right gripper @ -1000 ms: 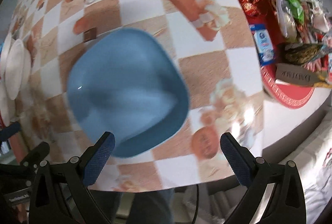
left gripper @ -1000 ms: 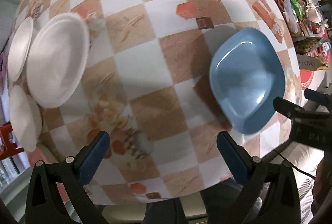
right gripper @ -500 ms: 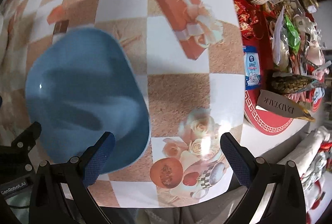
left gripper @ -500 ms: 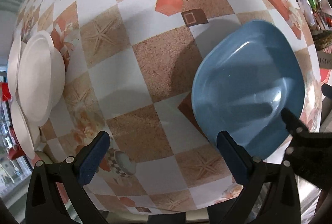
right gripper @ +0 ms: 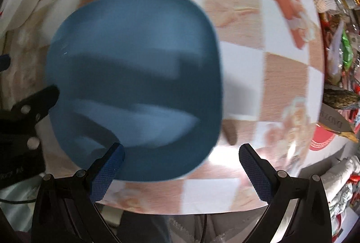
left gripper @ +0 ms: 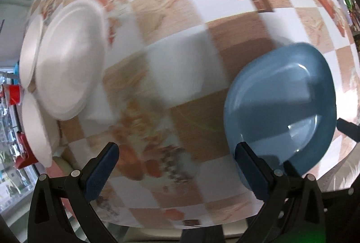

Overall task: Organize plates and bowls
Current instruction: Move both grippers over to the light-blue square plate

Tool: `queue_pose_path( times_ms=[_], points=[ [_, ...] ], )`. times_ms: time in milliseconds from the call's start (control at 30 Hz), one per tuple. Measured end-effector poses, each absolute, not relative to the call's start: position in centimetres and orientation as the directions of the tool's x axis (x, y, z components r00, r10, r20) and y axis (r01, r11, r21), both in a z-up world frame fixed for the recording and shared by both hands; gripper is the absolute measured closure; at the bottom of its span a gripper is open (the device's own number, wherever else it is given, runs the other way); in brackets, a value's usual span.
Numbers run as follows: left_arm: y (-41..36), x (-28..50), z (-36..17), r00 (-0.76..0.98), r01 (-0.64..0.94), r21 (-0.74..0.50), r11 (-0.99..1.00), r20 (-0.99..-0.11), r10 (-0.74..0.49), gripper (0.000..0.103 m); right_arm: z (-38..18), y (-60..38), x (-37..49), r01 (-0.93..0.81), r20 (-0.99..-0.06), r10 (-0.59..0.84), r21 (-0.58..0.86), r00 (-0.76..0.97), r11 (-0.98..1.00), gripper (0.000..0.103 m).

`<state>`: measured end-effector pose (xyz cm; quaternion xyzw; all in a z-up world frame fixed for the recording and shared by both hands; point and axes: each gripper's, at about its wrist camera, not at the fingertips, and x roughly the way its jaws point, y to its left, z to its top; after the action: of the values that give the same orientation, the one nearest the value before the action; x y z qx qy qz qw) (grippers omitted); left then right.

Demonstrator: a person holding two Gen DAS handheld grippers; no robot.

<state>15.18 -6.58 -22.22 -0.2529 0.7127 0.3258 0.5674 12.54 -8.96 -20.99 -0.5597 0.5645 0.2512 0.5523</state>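
While both views blur, blue plate looms nearer.

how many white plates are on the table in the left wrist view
3, all at the table's left edge: a big one nearest the middle, one partly behind it at the rim, one below them. Blur may hide stacked ones.

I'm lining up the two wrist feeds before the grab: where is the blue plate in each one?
Left wrist view: blue plate at lower right, partly behind the left gripper's right-hand finger.
Right wrist view: blue plate fills centre-left, its near edge by the right gripper's left-hand finger.
Shared landmark: the checkered tablecloth under it.
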Motion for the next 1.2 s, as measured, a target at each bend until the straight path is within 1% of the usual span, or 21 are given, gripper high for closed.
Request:
queue_pose_path(
  times_ms=[167, 367, 433, 500, 700, 767, 967, 1067, 1200],
  points=[
    [-6.9, 12.0, -21.4, -0.225, -0.768, 0.176, 0.616, -0.974, -0.002, 0.000, -21.8, -8.6, 10.0, -0.933, -0.924, -0.346, -0.259, 0.164, 0.248, 0.001],
    [-7.3, 9.1, -21.9, -0.175, -0.818, 0.119, 0.562, -0.983, -0.047, 0.000, -20.9, -9.1, 12.0, -0.909, -0.932, -0.325, -0.265, 0.157, 0.321, 0.001],
    [-8.6, 8.0, -22.6, -0.161, -0.826, 0.100, 0.555, -0.985, -0.062, 0.000, -20.3, -9.2, 12.2, -0.895, -0.932, -0.326, -0.277, 0.161, 0.349, 0.001],
    [-8.0, 8.5, -22.8, -0.152, -0.830, 0.085, 0.551, -0.985, -0.077, 0.000, -20.2, -9.2, 12.8, -0.890, -0.934, -0.320, -0.273, 0.156, 0.364, 0.001],
    [-8.3, 7.2, -24.6, -0.138, -0.848, 0.062, 0.526, -0.985, -0.105, 0.000, -21.2, -8.5, 13.7, -0.894, -0.939, -0.314, -0.254, 0.137, 0.369, 0.001],
    [-7.5, 6.7, -25.8, -0.142, -0.847, 0.063, 0.528, -0.984, -0.111, 0.000, -21.9, -8.4, 14.3, -0.890, -0.938, -0.322, -0.254, 0.131, 0.379, 0.001],
    [-6.7, 7.2, -27.0, -0.101, -0.856, 0.022, 0.517, -0.987, -0.125, 0.000, -22.7, -8.8, 13.5, -0.890, -0.936, -0.317, -0.269, 0.152, 0.367, 0.001],
    [-4.4, 6.0, -28.1, -0.059, -0.879, -0.029, 0.476, -0.984, -0.168, 0.000, -22.8, -9.0, 13.1, -0.890, -0.939, -0.312, -0.262, 0.146, 0.372, 0.000],
    [-3.1, 4.8, -28.2, -0.054, -0.898, -0.029, 0.440, -0.983, -0.176, 0.000, -22.5, -7.7, 12.7, -0.881, -0.937, -0.318, -0.267, 0.143, 0.390, 0.000]
  ],
)
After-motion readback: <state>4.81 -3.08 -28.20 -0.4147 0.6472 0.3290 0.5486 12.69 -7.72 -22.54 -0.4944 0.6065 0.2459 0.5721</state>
